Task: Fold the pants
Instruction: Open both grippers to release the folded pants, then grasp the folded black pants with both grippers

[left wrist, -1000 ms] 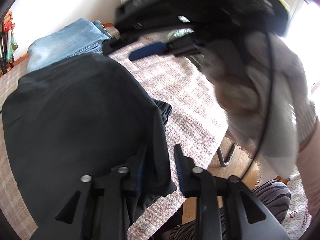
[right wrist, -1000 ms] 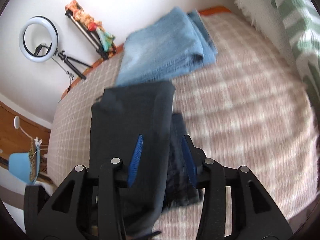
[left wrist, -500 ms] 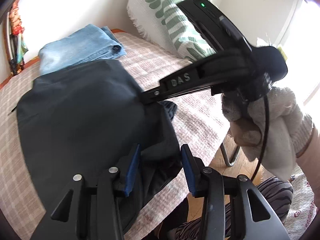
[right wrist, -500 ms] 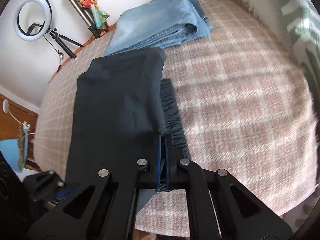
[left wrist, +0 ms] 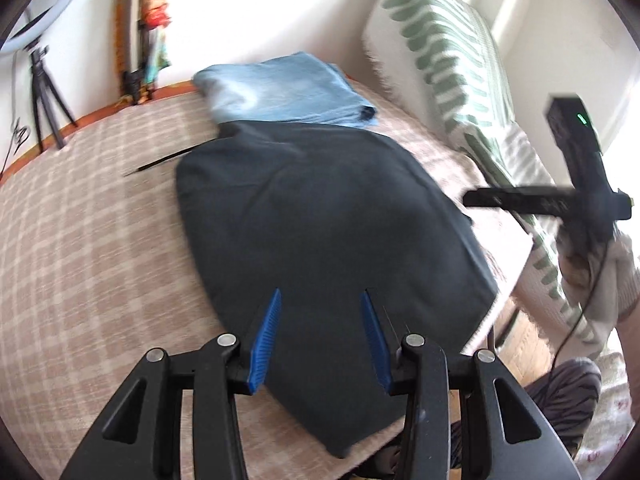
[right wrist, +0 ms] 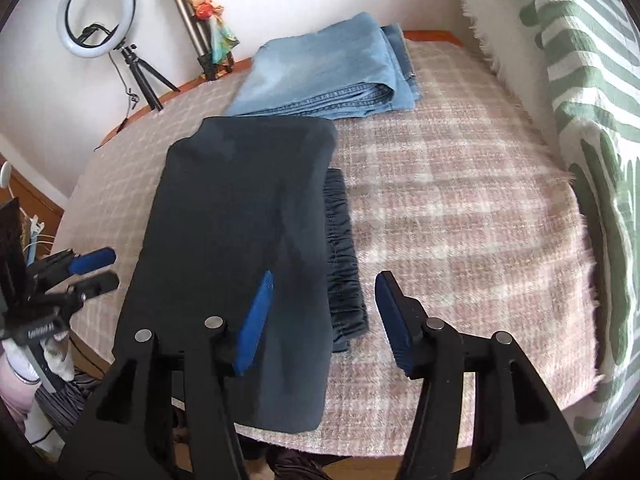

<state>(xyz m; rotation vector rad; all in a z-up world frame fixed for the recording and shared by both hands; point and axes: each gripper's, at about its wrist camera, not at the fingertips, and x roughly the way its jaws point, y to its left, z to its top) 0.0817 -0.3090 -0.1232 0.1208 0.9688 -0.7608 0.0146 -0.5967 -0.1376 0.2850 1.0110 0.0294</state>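
Left gripper (left wrist: 320, 322) spread wide, nothing between its blue pads, poised above near end of black pants (left wrist: 320, 220); right gripper (right wrist: 324, 300) likewise spread, empty, over pants' right edge. Pants lie folded lengthwise on pink plaid blanket (right wrist: 460, 208), gathered waistband (right wrist: 342, 248) showing along right side. Folded blue jeans (right wrist: 332, 76) just beyond far end; ring light (right wrist: 96, 12) by far wall.

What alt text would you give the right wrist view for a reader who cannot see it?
The right gripper hangs open over folded dark pants lying on a pink checked blanket, its jaws holding nothing. Folded blue jeans lie beyond the pants, the left gripper shows at the left edge, and a ring light stands by the wall.
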